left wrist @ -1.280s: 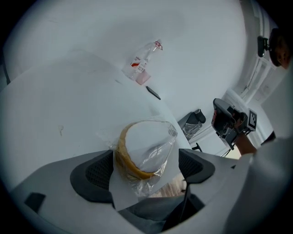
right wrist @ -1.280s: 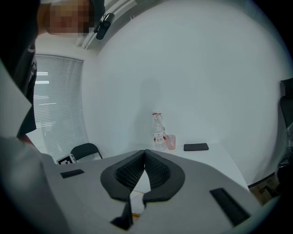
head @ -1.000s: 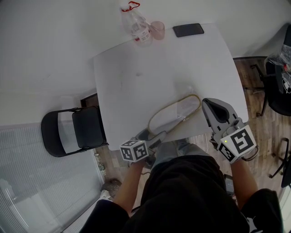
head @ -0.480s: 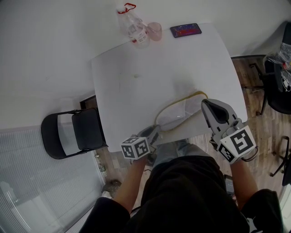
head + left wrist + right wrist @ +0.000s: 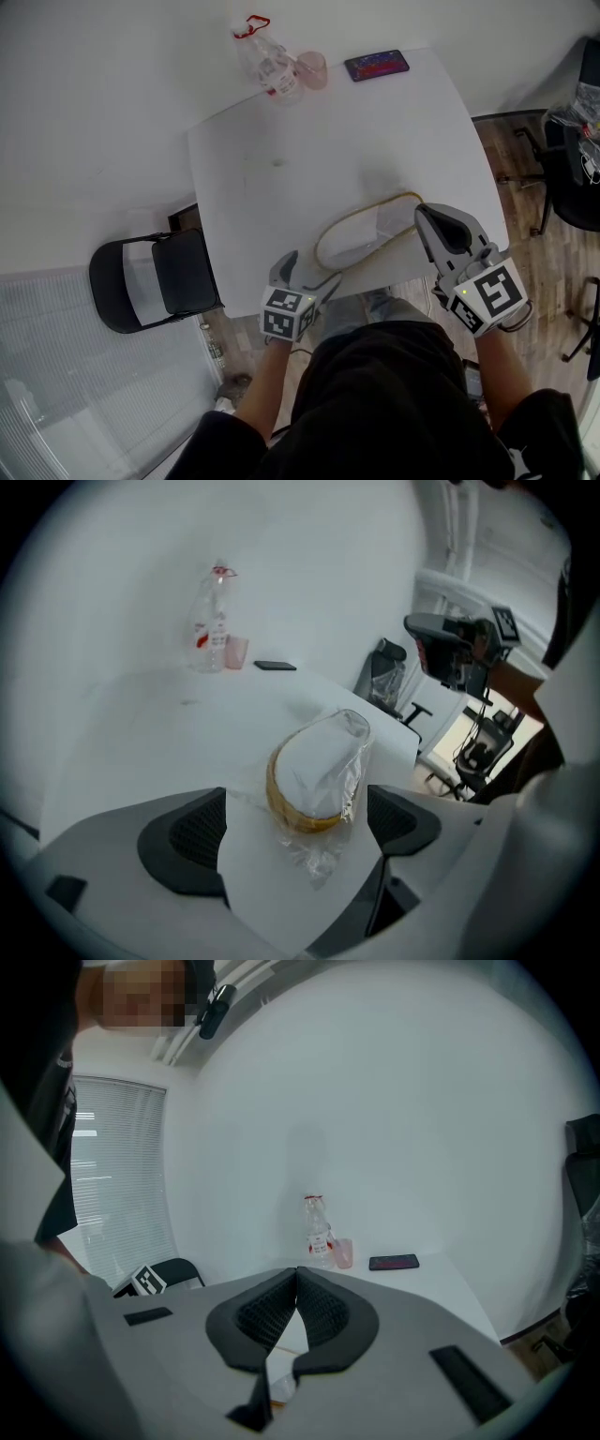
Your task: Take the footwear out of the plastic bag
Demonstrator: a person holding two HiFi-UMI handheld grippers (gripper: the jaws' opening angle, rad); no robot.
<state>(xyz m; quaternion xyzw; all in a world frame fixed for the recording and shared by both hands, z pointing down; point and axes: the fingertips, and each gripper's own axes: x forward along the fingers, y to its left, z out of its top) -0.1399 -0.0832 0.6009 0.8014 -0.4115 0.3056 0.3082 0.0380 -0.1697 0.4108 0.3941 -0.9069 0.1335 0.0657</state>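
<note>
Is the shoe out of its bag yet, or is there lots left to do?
Nothing looks done: the slipper sits wholly inside the clear plastic bag on the table. In hand: the left gripper has just been opening its jaws, the bag's loose end between them, unpinched; the right gripper is shut by the other end. Left: hold the bag and pull the slipper out.
</note>
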